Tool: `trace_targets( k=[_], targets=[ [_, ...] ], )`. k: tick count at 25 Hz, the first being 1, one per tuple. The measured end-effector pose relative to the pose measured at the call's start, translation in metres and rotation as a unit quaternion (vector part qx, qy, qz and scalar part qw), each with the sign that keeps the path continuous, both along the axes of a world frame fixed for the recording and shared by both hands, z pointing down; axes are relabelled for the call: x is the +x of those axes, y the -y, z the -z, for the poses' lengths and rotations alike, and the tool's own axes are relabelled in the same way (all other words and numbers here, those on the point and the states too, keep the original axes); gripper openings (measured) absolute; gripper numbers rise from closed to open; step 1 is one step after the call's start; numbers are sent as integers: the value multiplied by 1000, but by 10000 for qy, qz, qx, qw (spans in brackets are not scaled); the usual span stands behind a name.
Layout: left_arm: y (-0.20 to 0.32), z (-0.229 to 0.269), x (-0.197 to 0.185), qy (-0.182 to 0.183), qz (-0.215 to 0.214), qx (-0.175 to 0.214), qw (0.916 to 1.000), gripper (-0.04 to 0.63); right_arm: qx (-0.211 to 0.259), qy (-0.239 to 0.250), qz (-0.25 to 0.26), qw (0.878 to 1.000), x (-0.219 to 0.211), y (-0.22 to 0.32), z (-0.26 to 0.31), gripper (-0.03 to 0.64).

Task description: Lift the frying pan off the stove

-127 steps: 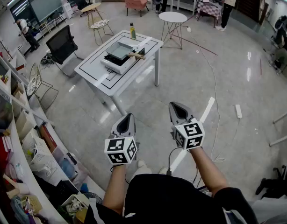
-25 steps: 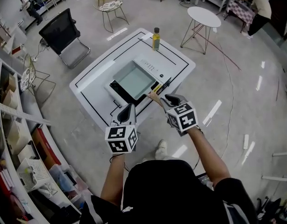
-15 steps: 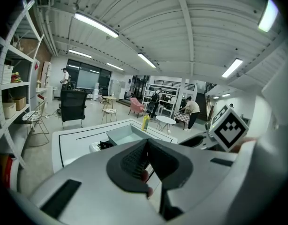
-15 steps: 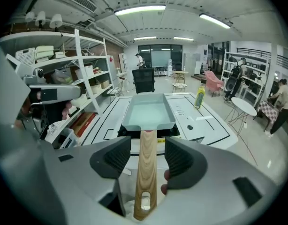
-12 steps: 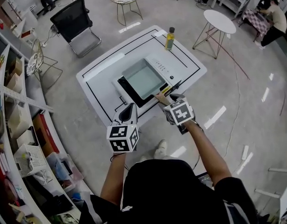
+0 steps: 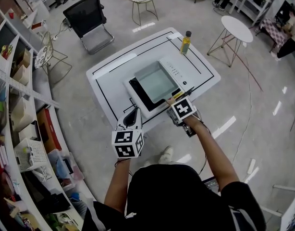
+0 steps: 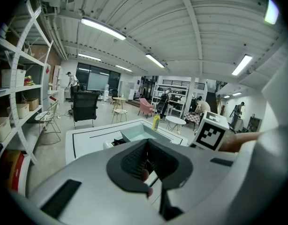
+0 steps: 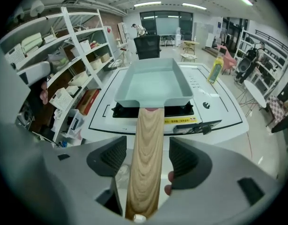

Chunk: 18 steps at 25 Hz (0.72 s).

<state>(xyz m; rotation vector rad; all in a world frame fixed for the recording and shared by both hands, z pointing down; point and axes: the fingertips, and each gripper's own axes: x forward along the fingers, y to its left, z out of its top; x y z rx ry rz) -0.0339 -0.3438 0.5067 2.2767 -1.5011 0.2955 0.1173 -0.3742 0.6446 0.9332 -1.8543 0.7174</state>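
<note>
A square pale green frying pan [image 6: 157,82] sits on the white stove [image 6: 178,71] in the middle of the table. Its wooden handle [image 6: 172,99] points toward me. My right gripper [image 6: 175,103] is at the handle's end. In the right gripper view the handle [image 8: 147,125] runs between the two pads [image 8: 109,156] with a gap on each side, and the jaws are opening. The pan [image 8: 153,86] lies straight ahead on the black stove top [image 8: 120,110]. My left gripper [image 6: 134,113] hovers at the table's near edge, left of the stove, its jaws [image 7: 146,158] together and holding nothing.
A yellow oil bottle [image 6: 185,42] stands at the far side of the white table [image 6: 114,66]. A black office chair [image 6: 87,18] and a round white side table [image 6: 236,29] stand beyond it. Shelves [image 6: 18,105] full of boxes line the left.
I have come right up to the table. The right gripper has moved forward along the pan's handle and its jaws have spread. The left gripper has stayed at the table's near edge.
</note>
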Motion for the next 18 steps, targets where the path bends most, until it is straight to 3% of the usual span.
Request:
trace_targets(
  k=[8, 12, 18],
  targets=[
    [0, 0, -13, -5, 224, 8, 9997, 11, -565, -643, 43, 9963, 14, -1, -28, 257],
    [0, -2, -19, 6, 271, -1, 9996, 11, -907, -696, -18, 9934, 10, -12, -29, 204],
    [4, 3, -26, -89, 335, 5, 9994, 11, -993, -860, 100, 9913, 12, -13, -34, 143]
  ],
)
